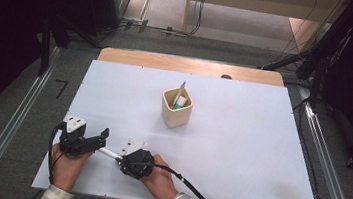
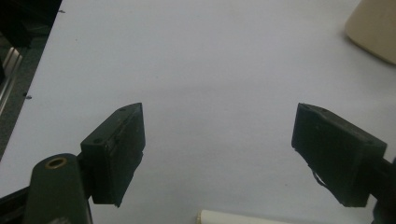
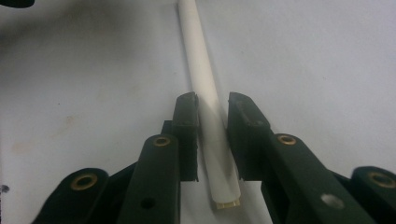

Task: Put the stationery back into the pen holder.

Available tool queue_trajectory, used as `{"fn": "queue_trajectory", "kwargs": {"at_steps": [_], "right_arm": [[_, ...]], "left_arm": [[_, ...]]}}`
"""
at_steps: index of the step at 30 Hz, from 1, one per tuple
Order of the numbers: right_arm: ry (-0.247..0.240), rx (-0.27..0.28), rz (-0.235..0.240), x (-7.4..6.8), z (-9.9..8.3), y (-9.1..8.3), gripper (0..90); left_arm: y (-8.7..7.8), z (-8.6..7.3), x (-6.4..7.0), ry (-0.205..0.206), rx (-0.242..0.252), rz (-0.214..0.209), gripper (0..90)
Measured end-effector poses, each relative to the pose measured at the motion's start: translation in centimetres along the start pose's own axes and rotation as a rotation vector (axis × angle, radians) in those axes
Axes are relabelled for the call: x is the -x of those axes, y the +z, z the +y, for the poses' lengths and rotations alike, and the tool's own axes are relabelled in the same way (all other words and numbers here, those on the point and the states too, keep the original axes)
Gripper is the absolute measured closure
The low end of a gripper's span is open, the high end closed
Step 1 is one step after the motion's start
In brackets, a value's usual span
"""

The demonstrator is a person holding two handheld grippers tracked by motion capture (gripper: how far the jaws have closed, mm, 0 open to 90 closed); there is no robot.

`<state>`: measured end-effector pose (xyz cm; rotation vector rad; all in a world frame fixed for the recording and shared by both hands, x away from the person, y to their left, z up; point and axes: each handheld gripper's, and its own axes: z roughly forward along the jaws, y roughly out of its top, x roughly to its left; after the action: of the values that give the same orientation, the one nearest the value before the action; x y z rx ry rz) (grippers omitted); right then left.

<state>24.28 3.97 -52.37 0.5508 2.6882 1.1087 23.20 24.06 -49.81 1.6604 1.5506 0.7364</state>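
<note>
Well short of the cup (image 1: 177, 107), the right gripper (image 3: 212, 116) seemingly pinches a white pen (image 3: 205, 93) that could slip, left gripper (image 2: 219, 144) gaping empty.

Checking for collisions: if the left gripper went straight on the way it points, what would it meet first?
Probably nothing soon. The left gripper, jaws wide open, points across bare table. The cup sits off to the right of that line, so it would likely pass beside it, though depth is hard to judge.
</note>
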Motion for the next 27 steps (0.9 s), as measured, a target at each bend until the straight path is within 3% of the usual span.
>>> {"fn": "queue_trajectory", "kwargs": {"at_steps": [9,21,27], "right_arm": [[-0.003,0.002,-0.002,-0.07,-0.03,-0.03,76.8],[-0.014,0.001,-0.014,-0.22,0.02,-0.05,77.1],[0.003,0.002,-0.017,-0.24,-0.01,-0.16,77.2]], "left_arm": [[-0.05,0.01,-0.01,-0.002,0.000,0.001,18.0],[-0.05,0.00,-0.02,-0.004,0.002,0.001,18.0],[-0.08,0.00,-0.09,-0.006,0.006,0.002,18.1]]}}
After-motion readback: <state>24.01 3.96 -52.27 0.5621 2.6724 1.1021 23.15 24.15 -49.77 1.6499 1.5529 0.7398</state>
